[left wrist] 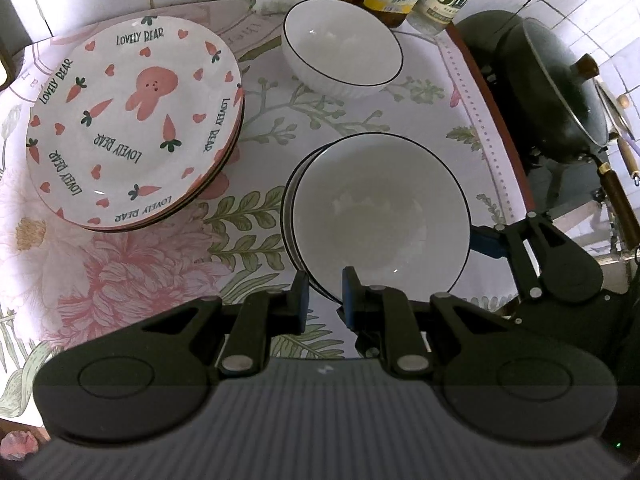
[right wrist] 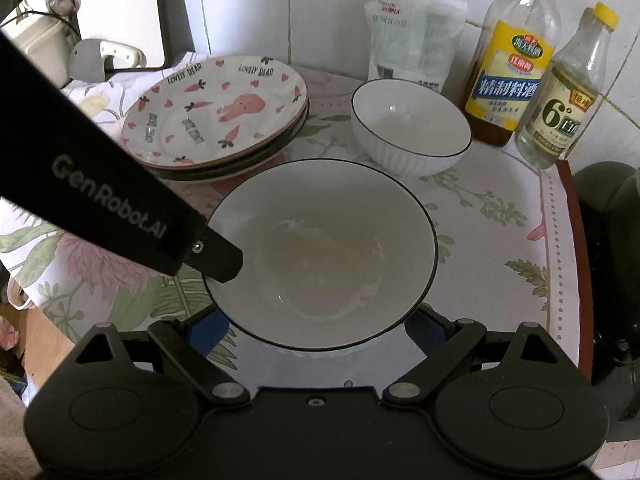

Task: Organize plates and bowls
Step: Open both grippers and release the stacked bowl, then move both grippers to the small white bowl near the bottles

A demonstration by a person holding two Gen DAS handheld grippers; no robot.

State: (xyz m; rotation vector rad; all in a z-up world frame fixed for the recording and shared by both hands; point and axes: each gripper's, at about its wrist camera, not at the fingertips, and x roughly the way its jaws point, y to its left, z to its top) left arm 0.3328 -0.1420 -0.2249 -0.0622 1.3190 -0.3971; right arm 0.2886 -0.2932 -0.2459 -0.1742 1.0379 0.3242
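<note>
Left tool [left wrist: 325, 294] astride bowl [left wrist: 380, 216] rim, seemingly.

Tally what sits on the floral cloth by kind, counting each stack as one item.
Plate stack: 1
Bowl stack: 1
Single bowl: 1
Bottles: 2
Bag: 1
Total: 6

stacked plates [left wrist: 132, 120], nested bowls [left wrist: 380, 216], lone bowl [left wrist: 342, 52]

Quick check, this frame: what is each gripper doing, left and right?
Left gripper: straddling the rim of the black-rimmed white bowl stack; cannot tell whether it is shut.
Right gripper: open, one finger either side of that stack.
</note>
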